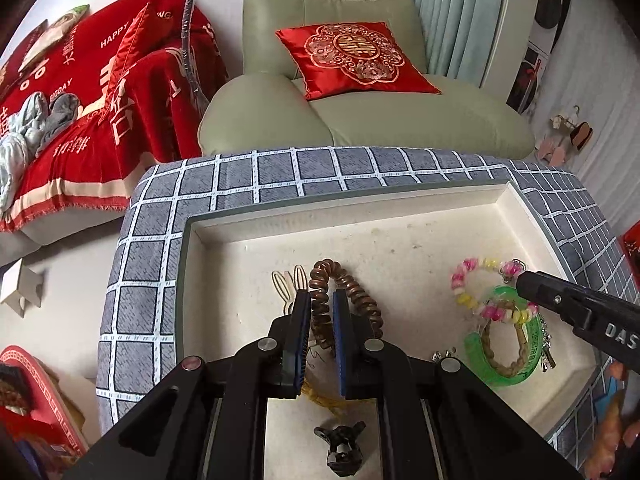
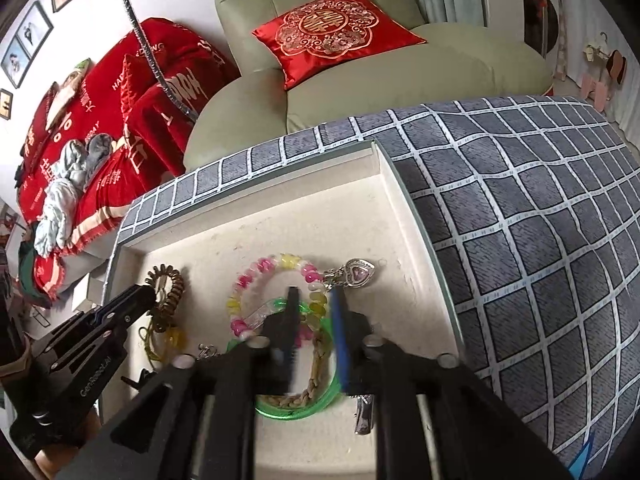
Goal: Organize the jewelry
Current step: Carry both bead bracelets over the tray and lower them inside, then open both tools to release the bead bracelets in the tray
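Straddling the brown coil hair tie (image 1: 346, 300), the left claw (image 1: 321, 300) is narrowly parted, while the right claw (image 2: 316, 300), blurred, seems parted over the beaded bracelet (image 2: 272, 292).

Right gripper (image 2: 314, 320) smeared by motion blur, jaw gap unreadable. It hides the green bangle's (image 2: 298, 412) 12 o'clock arc. Left gripper (image 1: 321, 312) covers the coil tie's (image 1: 352, 288) 6 o'clock end. Yellow cord (image 1: 320, 400) mostly hidden beneath it.

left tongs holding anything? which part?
Left tongs straddle one side of the brown coil hair tie; contact can't be confirmed. Right tongs: nothing held.
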A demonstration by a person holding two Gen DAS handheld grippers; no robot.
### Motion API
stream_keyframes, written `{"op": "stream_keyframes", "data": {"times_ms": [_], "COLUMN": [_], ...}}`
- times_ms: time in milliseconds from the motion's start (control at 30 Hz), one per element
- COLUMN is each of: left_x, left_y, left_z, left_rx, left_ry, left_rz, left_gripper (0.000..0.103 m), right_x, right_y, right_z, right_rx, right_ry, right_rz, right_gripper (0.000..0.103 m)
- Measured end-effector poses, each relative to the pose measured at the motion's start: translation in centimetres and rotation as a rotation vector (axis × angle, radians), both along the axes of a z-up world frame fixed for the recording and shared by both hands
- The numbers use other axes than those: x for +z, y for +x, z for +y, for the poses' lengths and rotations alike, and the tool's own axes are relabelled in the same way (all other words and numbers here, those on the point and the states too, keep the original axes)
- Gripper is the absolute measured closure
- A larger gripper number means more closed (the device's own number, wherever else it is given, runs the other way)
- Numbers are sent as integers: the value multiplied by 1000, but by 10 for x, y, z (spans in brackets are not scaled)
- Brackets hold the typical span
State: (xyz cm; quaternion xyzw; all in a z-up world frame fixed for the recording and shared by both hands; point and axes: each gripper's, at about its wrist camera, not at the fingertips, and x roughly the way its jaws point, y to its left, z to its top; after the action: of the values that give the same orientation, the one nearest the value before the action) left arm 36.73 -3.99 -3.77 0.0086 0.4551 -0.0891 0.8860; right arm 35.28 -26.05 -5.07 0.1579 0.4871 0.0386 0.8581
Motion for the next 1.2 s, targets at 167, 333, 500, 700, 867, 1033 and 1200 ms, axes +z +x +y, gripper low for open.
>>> {"op": "stream_keyframes", "data": {"times_ms": [167,333,500,700,867,1033,1200], "left_x": [2,6,10,22,28,32,32], "left_y": [-1,-3,-6,-19,-24,-33,-40], "left_z": [2,2,3,10,12,14,13], "left_rx": [14,11,16,61,50,57,46], "left_ry": [11,9,6,23,32,27,46], "left_rz": [-12,-24,-32,-121,-120,-127,-121], "left_gripper": [76,75,75,0,0,0,0], "right_x": [9,15,19,22,23,28,31], "right_y": [-6,-12,-17,-22,-27,-35,-41], "right_z": [0,0,2,2,4,8,14], "right_rx": [5,3,9,20,25,39,63], "right_ry": [-5,5,2,-3,-21,-45,-85], "right_rz": [-37,-50,-56,-58,-58,-66,-70], "right_gripper": [43,43,43,43,43,35,31]}}
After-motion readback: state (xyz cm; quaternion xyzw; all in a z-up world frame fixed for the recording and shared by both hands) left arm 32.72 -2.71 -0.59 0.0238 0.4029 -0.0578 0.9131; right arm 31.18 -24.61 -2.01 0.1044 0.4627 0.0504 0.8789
